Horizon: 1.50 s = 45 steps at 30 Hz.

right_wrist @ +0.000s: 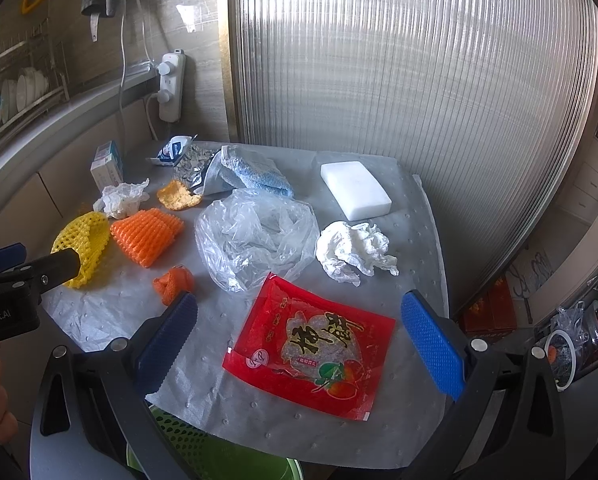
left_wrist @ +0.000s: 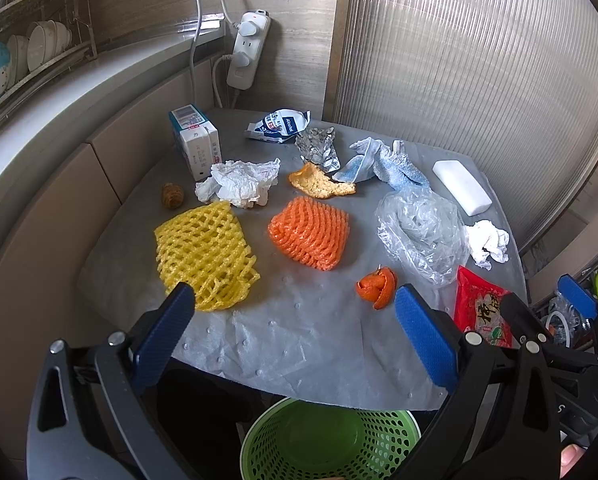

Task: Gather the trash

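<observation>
Trash lies on a grey-covered table [left_wrist: 299, 344]: a yellow foam net [left_wrist: 205, 256], an orange foam net [left_wrist: 309, 232], an orange peel [left_wrist: 375, 286], a clear plastic bag [left_wrist: 419, 232], a red snack packet [right_wrist: 311, 344], crumpled tissues [right_wrist: 353, 250] and foil [left_wrist: 317, 148]. A green perforated basket [left_wrist: 331, 440] stands below the table's near edge. My left gripper [left_wrist: 295, 312] is open and empty above the near edge. My right gripper [right_wrist: 299, 320] is open and empty, hovering over the red packet.
A white sponge block [right_wrist: 355, 194], a blue cloth [right_wrist: 255, 178], a small carton [left_wrist: 197, 144] and a blue-white wrapper [left_wrist: 279, 124] sit at the back. A power strip [left_wrist: 247, 50] hangs on the wall. A ribbed panel [left_wrist: 479, 60] bounds the right; a dish rack [left_wrist: 27, 52] is far left.
</observation>
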Available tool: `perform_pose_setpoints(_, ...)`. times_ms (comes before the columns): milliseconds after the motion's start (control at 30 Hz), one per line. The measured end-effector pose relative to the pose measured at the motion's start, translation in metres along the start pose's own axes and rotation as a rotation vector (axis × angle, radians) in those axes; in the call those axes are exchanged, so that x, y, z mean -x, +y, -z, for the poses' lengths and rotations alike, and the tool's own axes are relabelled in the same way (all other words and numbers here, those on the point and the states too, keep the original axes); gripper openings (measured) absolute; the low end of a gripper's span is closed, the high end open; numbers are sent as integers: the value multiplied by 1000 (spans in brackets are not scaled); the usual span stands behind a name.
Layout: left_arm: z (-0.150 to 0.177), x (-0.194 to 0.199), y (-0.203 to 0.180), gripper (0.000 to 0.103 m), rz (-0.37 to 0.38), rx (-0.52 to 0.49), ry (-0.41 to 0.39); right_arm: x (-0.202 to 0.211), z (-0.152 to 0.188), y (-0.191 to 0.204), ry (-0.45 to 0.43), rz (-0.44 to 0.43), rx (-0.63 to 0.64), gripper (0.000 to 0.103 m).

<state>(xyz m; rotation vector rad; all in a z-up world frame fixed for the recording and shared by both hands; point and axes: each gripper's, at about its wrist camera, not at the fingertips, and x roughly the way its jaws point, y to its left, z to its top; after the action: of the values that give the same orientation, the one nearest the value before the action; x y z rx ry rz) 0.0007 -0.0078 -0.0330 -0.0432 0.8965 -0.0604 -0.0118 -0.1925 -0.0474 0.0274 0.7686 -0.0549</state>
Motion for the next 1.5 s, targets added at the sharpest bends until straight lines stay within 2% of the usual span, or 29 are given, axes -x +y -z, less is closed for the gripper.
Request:
perform_pose_setpoints(800, 0, -4, 4, 96, -1, -19, 0, -3, 1, 0, 11, -1, 3, 101)
perform_pose_setpoints(967, 4, -11, 22, 96, 18, -48, -14, -4, 4, -4, 1, -22, 0, 101)
perform_pose_setpoints(1200, 7, -37, 58, 96, -22, -84, -5, -11, 11, 2, -8, -59, 8, 101)
perform_pose_setpoints(1333, 4, -54, 81, 96, 31, -42, 14, -15, 14, 4, -5, -113, -8, 101)
perform_pose_setpoints(1500, -5, -77, 85, 96, 66, -2, 50, -20, 12, 13, 10, -116, 6, 101)
